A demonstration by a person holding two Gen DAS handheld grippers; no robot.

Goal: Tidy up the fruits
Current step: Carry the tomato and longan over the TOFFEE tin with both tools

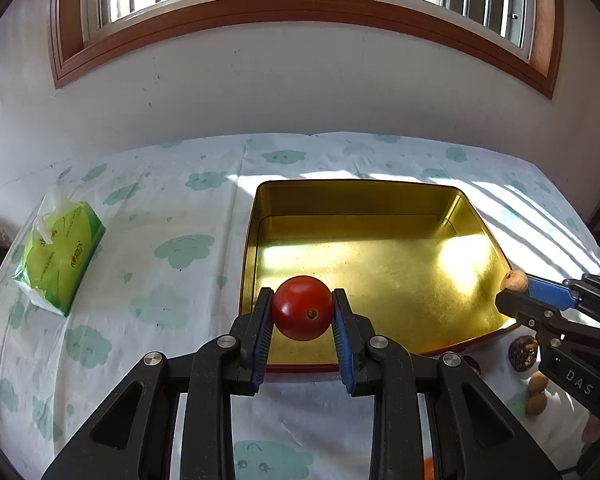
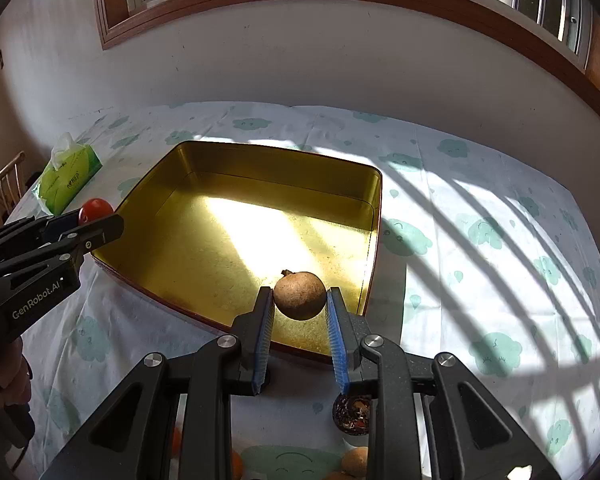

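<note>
Seemingly ready to drop its load, the left gripper (image 1: 302,309) in the left wrist view has its jaws clenched on a round red tomato (image 1: 302,307), carried just over the near rim of the empty, shallow gold metal tin (image 1: 256,216) on the cloud-print cloth of the counter, while a green tissue pack (image 1: 60,254) lies well apart toward the counter's left edge. Likewise, in the right wrist view the right gripper (image 2: 299,297) is grasping a small round brown fruit (image 2: 300,295) above the tin's near right corner, probably so both pieces land inside at separate spots; more brown fruits (image 2: 356,460) wait on the counter's near edge.
</note>
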